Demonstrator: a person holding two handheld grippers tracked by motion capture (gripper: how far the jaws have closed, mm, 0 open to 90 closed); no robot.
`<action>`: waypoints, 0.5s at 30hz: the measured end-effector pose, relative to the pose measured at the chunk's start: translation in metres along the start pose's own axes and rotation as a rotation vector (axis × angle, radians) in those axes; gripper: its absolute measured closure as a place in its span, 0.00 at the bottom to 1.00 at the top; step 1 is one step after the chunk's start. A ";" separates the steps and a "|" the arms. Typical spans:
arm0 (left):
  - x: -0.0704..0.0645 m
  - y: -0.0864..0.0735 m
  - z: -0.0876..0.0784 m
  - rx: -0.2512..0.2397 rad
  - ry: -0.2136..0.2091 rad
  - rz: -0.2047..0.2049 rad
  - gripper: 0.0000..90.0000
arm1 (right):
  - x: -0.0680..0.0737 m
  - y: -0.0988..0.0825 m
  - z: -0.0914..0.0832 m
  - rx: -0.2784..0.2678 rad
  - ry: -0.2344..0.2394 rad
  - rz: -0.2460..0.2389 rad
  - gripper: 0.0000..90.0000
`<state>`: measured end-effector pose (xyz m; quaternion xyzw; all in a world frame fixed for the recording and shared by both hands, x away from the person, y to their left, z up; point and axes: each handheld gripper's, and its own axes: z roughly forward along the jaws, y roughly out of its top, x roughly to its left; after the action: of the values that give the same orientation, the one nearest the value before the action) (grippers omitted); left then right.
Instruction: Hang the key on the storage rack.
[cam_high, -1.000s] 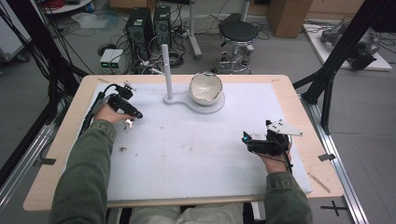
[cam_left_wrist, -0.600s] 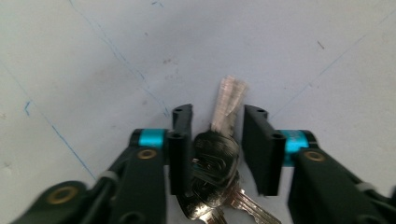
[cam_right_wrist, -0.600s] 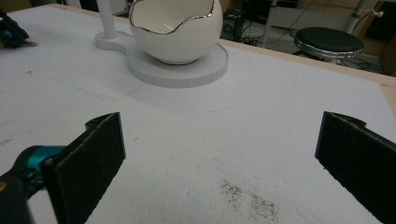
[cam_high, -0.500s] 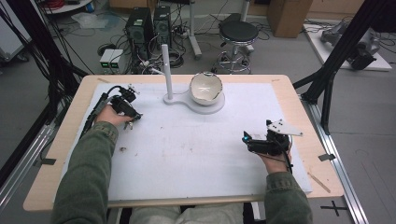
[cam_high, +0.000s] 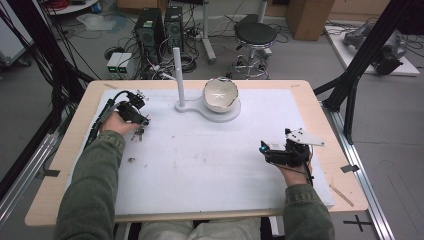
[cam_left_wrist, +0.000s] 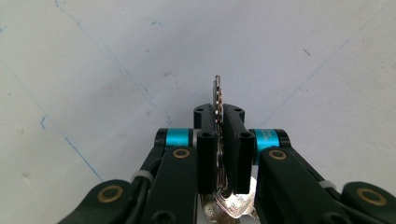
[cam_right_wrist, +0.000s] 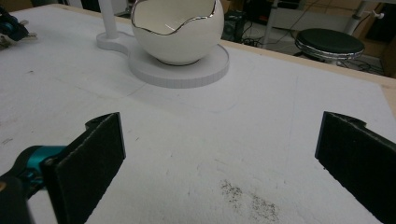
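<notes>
Left hand-held gripper (cam_left_wrist: 218, 140) clamps a key (cam_left_wrist: 218, 100); right hand-held gripper (cam_right_wrist: 219, 154) gapes wide.

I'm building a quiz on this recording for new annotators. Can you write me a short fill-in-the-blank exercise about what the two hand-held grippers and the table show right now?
1. The left hand-held gripper is shut on a bunch of ____.
2. The jaws of the right hand-held gripper stand wide ____.
3. The white bowl sits on a round white ____.
4. Beside the bowl rises a thin white upright ____.

Missing words: keys; open; base; post
</notes>
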<state>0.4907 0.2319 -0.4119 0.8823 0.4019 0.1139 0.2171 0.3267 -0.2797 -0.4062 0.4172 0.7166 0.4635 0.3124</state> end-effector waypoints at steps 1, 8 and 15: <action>0.000 0.000 0.000 0.000 0.000 0.000 0.93 | 0.000 0.000 0.000 0.000 0.002 0.001 0.01; 0.002 0.000 -0.010 -0.032 -0.009 -0.009 0.93 | 0.001 0.000 -0.001 -0.007 0.006 0.004 0.01; 0.005 -0.002 -0.028 -0.079 -0.036 -0.035 0.93 | 0.001 0.000 -0.002 -0.009 0.005 0.013 0.01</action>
<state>0.4824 0.2445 -0.3882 0.8678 0.4084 0.1100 0.2610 0.3253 -0.2797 -0.4053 0.4192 0.7125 0.4699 0.3094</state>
